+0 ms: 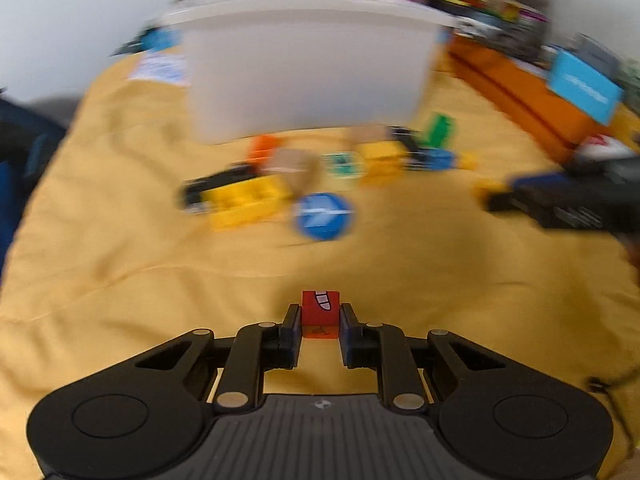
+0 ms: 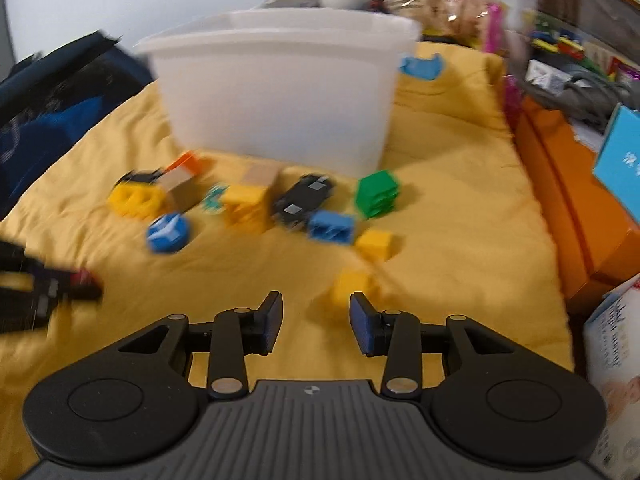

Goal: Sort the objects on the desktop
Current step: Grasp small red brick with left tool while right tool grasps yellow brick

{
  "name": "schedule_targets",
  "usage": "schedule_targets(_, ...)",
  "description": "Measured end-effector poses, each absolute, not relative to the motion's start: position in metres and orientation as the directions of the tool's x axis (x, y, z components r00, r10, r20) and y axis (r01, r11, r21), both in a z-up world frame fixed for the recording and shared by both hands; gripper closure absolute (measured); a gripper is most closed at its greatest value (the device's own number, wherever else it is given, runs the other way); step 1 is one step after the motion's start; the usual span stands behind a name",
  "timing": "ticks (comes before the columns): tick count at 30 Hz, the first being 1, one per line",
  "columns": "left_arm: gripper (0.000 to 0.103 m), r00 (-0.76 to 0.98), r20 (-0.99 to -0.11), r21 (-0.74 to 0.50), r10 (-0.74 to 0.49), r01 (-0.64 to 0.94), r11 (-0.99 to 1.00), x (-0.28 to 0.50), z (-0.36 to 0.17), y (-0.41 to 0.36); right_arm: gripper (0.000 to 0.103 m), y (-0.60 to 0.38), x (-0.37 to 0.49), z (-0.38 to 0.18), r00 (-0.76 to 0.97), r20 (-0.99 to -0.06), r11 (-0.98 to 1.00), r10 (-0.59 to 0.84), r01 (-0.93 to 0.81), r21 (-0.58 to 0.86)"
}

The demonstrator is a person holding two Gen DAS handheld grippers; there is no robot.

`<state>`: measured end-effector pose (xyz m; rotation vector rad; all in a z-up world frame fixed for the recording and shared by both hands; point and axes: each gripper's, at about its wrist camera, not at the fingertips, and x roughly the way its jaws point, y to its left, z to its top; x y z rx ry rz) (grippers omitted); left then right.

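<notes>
My left gripper (image 1: pixel 320 312) is shut on a small red block (image 1: pixel 321 312) with a printed face and holds it above the yellow cloth (image 1: pixel 120 272). My right gripper (image 2: pixel 316 306) is open and empty, with a small yellow block (image 2: pixel 352 290) just ahead of its right finger. A white plastic bin (image 1: pixel 304 64) stands at the back; it also shows in the right wrist view (image 2: pixel 280 92). Loose toys lie in front of it: a blue disc (image 2: pixel 168 233), yellow bricks (image 2: pixel 136 200), a green brick (image 2: pixel 378 194), a blue brick (image 2: pixel 332 227), a black car (image 2: pixel 304 199).
An orange box (image 2: pixel 568 208) runs along the right side of the cloth, with a light blue box (image 2: pixel 622 156) on it. A dark blue bag (image 2: pixel 52 92) lies at the left. Cluttered packets and toys sit behind the bin. The left gripper shows at the left edge (image 2: pixel 36 292).
</notes>
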<state>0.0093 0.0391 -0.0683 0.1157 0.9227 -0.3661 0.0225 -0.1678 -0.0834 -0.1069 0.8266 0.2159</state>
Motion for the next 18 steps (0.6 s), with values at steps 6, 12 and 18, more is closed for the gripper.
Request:
schedule_targets(6,0.081,0.530,-0.801,-0.035,-0.278,0.423,0.906,0.002,-0.073,0.012,0.062,-0.177,0.047,-0.088,0.646,-0.755,0.979,0.117,-0.205,-0.024)
schedule_targets(12,0.080,0.536,-0.804,-0.016,-0.257,0.413,0.911,-0.003,-0.073,0.014,0.076,-0.166,0.029,-0.094,0.584,-0.785,0.941,0.209,-0.337,0.000)
schedule_targets(18,0.079,0.538,-0.806,-0.016,-0.246,0.396,0.918,-0.006,-0.073,0.019,0.059,-0.155,0.018,-0.078,0.604,-0.753,0.902,0.261,-0.430,-0.032)
